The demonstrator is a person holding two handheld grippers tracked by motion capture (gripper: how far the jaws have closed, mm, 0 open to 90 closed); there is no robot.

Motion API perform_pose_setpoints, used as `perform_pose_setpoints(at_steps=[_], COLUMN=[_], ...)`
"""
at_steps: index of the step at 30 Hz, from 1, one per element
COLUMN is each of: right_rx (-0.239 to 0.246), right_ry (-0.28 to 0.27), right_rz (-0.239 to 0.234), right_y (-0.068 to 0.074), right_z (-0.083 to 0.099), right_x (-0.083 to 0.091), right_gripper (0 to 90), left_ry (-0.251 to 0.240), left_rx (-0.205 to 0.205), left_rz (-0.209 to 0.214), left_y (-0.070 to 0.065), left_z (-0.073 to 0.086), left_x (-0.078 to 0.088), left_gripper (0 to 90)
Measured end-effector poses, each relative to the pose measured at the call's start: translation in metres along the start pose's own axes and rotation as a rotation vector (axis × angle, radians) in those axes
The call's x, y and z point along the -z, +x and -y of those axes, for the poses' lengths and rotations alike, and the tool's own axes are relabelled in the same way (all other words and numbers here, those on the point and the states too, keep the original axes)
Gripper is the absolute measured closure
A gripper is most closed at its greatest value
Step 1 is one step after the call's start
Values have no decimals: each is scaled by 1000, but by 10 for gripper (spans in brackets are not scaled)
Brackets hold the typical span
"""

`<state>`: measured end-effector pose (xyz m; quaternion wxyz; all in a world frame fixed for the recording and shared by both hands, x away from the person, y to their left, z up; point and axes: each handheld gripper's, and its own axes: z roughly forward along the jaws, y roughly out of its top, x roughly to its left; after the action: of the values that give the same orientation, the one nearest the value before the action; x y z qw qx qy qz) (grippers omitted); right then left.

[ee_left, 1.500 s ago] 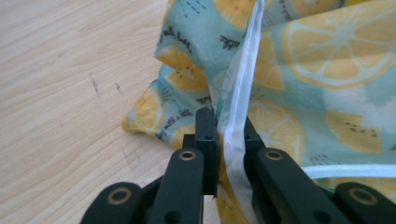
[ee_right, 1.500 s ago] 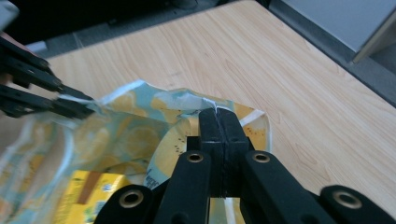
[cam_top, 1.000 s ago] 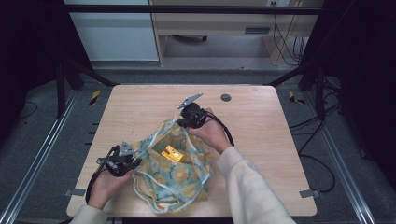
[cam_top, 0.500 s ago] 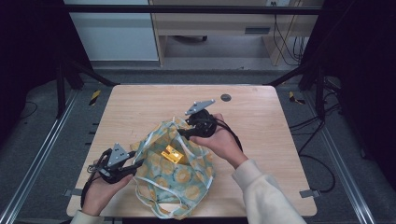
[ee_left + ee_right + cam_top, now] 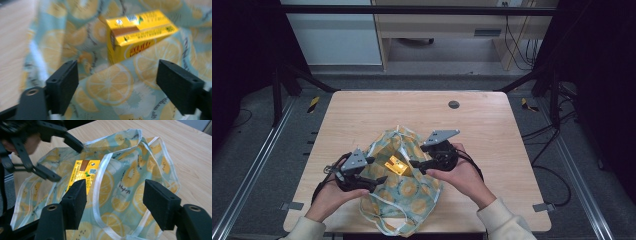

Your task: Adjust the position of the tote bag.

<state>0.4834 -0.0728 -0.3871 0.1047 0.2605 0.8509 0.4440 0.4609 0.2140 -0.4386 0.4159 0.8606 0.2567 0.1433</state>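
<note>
A cloth bag (image 5: 404, 190) printed with lemon slices lies on the near half of the wooden table (image 5: 362, 110), and a yellow carton (image 5: 396, 164) shows in its open mouth. My left gripper (image 5: 376, 171) is at the bag's left rim. Its jaws have just been opening and now stand open over the fabric (image 5: 100, 85), with the carton (image 5: 137, 32) just beyond them. My right gripper (image 5: 418, 156) is at the bag's right side. Its jaws have also just been opening and stand open above the bag's white-edged rim (image 5: 100, 177), not pressing it. The carton (image 5: 80, 173) and the left gripper (image 5: 63, 160) lie ahead of it.
A small dark round disc (image 5: 454, 104) sits on the far part of the table. Metal frame rails run along both sides of the table, and cables trail on the floor at the right.
Both grippers were shut at the bag's rim and have let go, their jaws now open. The right gripper came from the bag's far edge towards the person. The left gripper lifted slightly.
</note>
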Motion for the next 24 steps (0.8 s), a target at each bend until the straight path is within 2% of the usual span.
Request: perform_pose_setpoints(at_steps=[2,5,8,11,14,15,16,19,21,24], right_rx=[-9,-11,1,3,14,16,15,19,22,16], right_ry=[4,21,42,73,94,97,107,103,88,54], right_rz=[-4,-22,-28,-24,-44,-55,-65,-79,-82,-81], right_y=[1,6,10,11,10,10,10,10,9,4], right_z=[1,3,8,14,18,18,19,19,19,19], right_x=[-1,-4,-8,-14,-19,-20,-20,-19,-18,-16], right_gripper=[316,266,270,330,508,566,663,845,892,900], left_ry=[17,26,47,74,100,101,110,128,149,139], left_rx=[1,-22,-28,-41,-70,-64,-72,-81,-94,-88], left_rz=[26,48,72,84,88,78,73,58,45,46], left_y=[1,-1,-2,-6,-9,-11,-11,-12,-11,-10], left_z=[-1,-3,-2,2,4,5,5,7,8,10], left_x=[-8,-16,-22,-25,-24,-24,-23,-19,-17,-11], left_gripper=[145,138,134,168,239,269,307,434,523,635])
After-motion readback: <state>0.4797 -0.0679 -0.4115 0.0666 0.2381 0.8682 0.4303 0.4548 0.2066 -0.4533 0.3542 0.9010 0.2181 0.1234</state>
